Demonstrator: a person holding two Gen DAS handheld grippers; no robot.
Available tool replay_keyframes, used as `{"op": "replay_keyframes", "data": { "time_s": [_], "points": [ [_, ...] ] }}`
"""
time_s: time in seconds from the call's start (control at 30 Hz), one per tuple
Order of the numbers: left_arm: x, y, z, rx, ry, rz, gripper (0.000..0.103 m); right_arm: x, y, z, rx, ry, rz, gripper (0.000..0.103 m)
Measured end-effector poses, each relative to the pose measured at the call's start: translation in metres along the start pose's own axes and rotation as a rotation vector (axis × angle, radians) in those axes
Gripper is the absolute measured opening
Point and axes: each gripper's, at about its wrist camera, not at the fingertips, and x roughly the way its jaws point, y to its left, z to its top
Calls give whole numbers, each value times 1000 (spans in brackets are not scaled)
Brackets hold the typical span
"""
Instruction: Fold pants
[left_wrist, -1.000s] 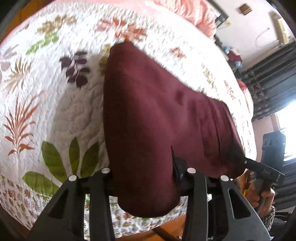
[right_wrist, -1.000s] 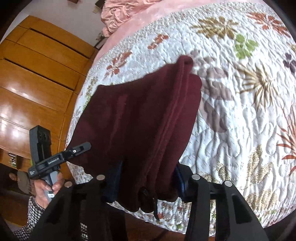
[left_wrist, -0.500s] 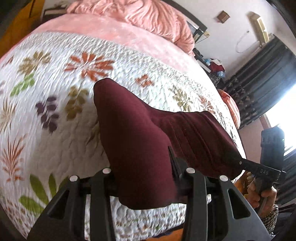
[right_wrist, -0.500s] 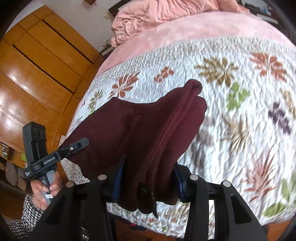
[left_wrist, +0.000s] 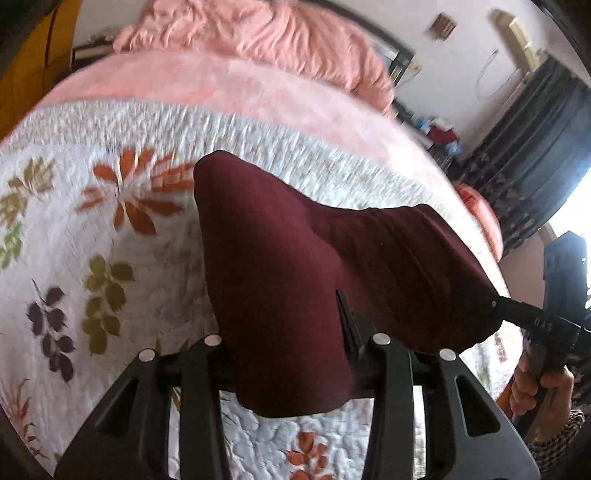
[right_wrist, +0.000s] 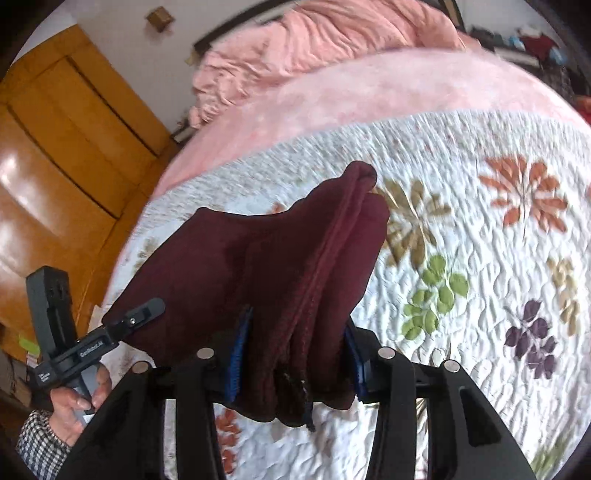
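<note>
Dark maroon pants (left_wrist: 295, 258) hang doubled between my two grippers above a floral quilt (left_wrist: 92, 221). In the left wrist view my left gripper (left_wrist: 284, 332) is shut on one end of the cloth, which covers most of its fingers. The right gripper (left_wrist: 495, 310) pinches the other corner at the right. In the right wrist view my right gripper (right_wrist: 295, 354) is shut on a thick bunch of the pants (right_wrist: 258, 266) between blue pads (right_wrist: 238, 354). The left gripper (right_wrist: 136, 317) clamps the far corner at the left. The fold's far tip points toward the head of the bed.
A rumpled pink blanket (left_wrist: 258, 44) lies at the head of the bed, on a pink sheet (right_wrist: 369, 96). A wooden wardrobe (right_wrist: 55, 147) stands left of the bed, dark curtains (left_wrist: 535, 147) to the right. A person's hands (right_wrist: 74, 402) hold the gripper handles.
Both grippers have moved with the pants toward the head of the bed and risen a little. The pants have lifted off the quilt, and the pink blanket has come into view.
</note>
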Motion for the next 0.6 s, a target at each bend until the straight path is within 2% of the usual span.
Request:
{"op": "replay_keyframes", "data": {
  "time_s": [0.1,0.2,0.3,0.37,0.47,0.53,0.6],
  "points": [
    [23,12,-15,-4,54,58,43,37,-21,-16,34,80,-92,49],
    [27,22,-25,-24,74,50,50,46,-36,-33,68,71,-72,57],
    [24,27,-30,-30,84,49,61,42,-41,-40,90,63,-60,66],
    [19,29,-32,-19,87,74,71,36,-42,-45,89,55,-63,68],
    [-3,27,-38,34,55,125,71,16,-41,-52,103,37,-59,69],
    [-23,24,-42,72,17,177,70,-1,-40,-56,95,17,-90,69],
    [-44,15,-45,113,-33,229,70,-23,-32,-56,74,-35,-104,68]
  ]
}}
